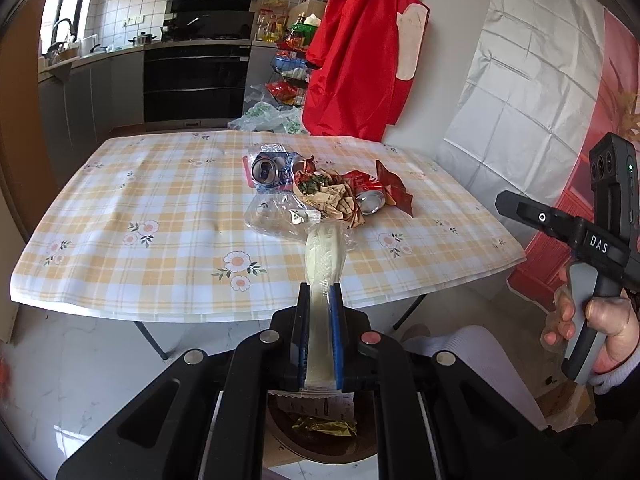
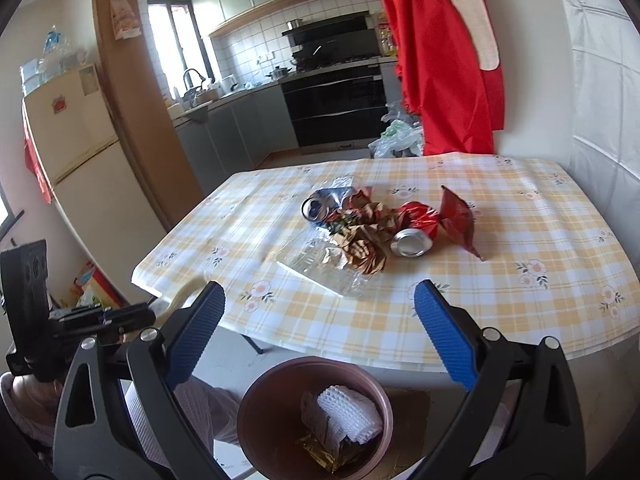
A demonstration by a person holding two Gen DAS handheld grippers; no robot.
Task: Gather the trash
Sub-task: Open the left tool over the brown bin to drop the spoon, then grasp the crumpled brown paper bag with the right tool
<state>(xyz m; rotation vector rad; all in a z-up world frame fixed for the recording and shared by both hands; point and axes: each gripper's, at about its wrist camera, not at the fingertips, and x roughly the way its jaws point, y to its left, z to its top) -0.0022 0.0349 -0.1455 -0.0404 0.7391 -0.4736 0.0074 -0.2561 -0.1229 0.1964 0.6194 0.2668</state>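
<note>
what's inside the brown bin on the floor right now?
The brown bin holds a white foam net sleeve, a printed paper wrapper and a gold foil wrapper. Anything beneath them is covered; the right claw is open and empty above it.

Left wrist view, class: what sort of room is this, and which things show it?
Most likely a home kitchen with a dining spot: a built-in oven, a sink tap, and a table with a checked floral tablecloth.

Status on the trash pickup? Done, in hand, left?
Done: the bin on the floor already holds white foam netting and a gold wrapper. In hand: left gripper is shut on a pale wrapper; right gripper is open and empty. Left: two crushed cans, brown paper, clear plastic, a red wrapper on the table.
</note>
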